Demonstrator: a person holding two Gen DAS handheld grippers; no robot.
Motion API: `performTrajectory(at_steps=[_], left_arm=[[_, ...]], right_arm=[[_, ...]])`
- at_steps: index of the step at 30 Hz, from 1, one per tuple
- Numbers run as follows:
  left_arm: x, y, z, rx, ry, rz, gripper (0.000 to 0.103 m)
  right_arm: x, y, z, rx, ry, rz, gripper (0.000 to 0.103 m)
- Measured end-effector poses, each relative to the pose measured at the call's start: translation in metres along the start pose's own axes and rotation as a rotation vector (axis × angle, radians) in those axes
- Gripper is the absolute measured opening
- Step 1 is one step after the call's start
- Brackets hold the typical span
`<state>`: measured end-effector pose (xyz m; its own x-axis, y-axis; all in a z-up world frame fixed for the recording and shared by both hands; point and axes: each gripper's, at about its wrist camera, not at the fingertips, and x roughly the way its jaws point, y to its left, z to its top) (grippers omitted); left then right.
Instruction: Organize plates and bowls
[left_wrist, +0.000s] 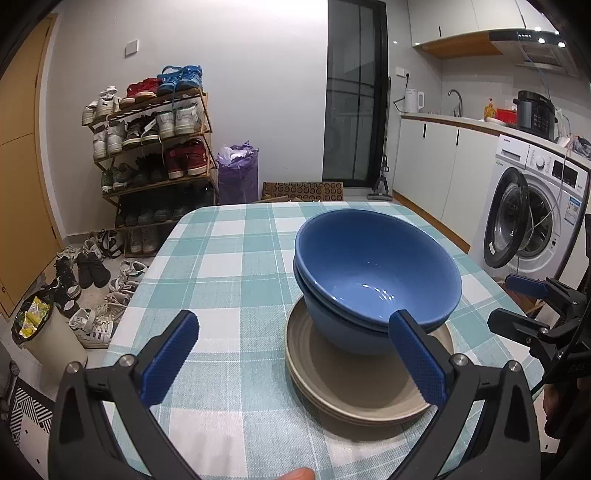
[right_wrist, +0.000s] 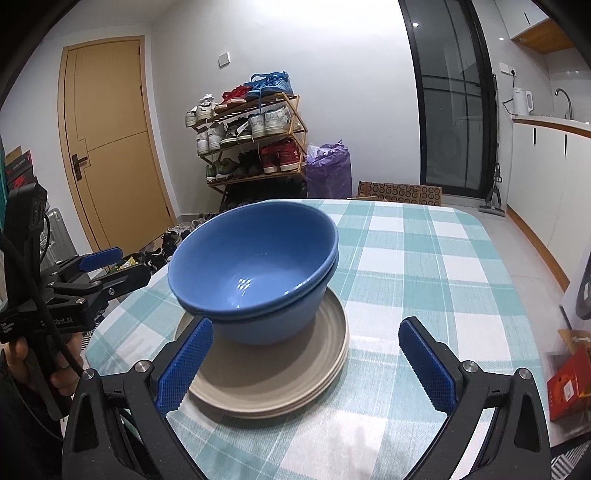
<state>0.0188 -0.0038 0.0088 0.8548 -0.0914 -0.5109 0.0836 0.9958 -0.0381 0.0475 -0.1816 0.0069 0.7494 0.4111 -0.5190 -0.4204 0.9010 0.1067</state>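
Two blue bowls (left_wrist: 376, 273) are nested one in the other and stand on a stack of beige plates (left_wrist: 354, 384) on the checked tablecloth (left_wrist: 229, 266). The bowls (right_wrist: 255, 266) and plates (right_wrist: 273, 376) also show in the right wrist view. My left gripper (left_wrist: 295, 354) is open and empty, just short of the stack, its right finger in front of the bowls. My right gripper (right_wrist: 303, 362) is open and empty, its left finger beside the plates. Each gripper shows at the edge of the other's view: the right one (left_wrist: 524, 306), the left one (right_wrist: 110, 266).
The table's far edge (left_wrist: 280, 205) drops to the floor. A shoe rack (left_wrist: 155, 147) and loose shoes stand beyond the table at left. A washing machine (left_wrist: 532, 210) and kitchen counter stand at right. A waste bin (left_wrist: 48, 332) sits by the table's left side.
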Motion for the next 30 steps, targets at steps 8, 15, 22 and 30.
performTrajectory(at_steps=[8,15,22,30], left_arm=[[-0.010,0.000,-0.010,0.011,-0.024,0.018,0.103],[-0.017,-0.002,-0.016,0.004,-0.040,0.018,0.103],[-0.020,-0.004,-0.023,0.016,-0.057,0.011,0.103],[-0.014,-0.007,-0.029,0.024,-0.061,0.004,0.103]], right_arm=[[-0.009,0.009,-0.011,-0.013,-0.023,0.009,0.102],[-0.015,0.020,-0.021,-0.045,-0.041,0.011,0.102],[-0.016,0.023,-0.030,-0.042,-0.048,0.024,0.102],[-0.009,0.031,-0.035,-0.066,-0.047,0.025,0.102]])
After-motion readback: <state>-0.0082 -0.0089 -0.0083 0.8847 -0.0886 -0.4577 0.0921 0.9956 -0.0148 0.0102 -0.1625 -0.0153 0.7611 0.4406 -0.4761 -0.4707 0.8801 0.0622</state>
